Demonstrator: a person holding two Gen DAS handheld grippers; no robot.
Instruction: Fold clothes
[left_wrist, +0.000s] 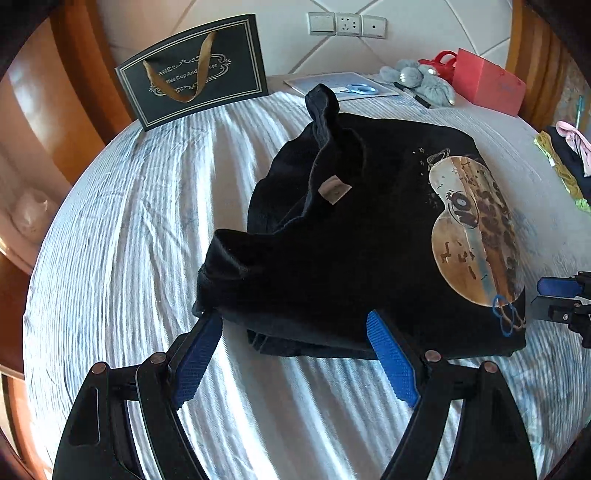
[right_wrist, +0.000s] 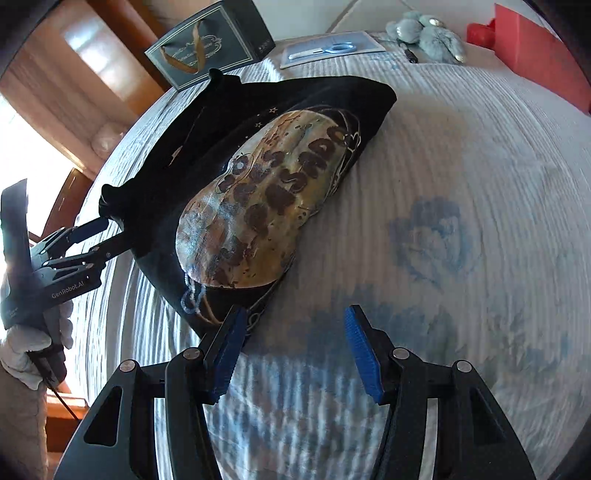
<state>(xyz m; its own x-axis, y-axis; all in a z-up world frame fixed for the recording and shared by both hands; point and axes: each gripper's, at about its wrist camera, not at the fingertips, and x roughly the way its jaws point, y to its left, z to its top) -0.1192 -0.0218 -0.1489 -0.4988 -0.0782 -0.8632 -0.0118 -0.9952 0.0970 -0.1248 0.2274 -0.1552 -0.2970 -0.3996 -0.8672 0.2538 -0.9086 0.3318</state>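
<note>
left wrist view: black t-shirt (left_wrist: 369, 229) half folded on the striped bed sheet (left_wrist: 129, 229), both grippers parked at its near edge.
my left gripper (left_wrist: 291, 347) is spread wide around the bunched sleeve end, not pinching yet, i guess to grab that fold. my right gripper (right_wrist: 291, 350) is spread too, just beside the printed corner, probably to pin or lift it. gift bag (left_wrist: 192, 70) sits well clear.

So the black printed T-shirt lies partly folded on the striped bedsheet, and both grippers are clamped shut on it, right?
Not quite: the black printed T-shirt does lie partly folded on the striped bedsheet, but the right gripper is open and holds nothing, as the right wrist view shows.
</note>
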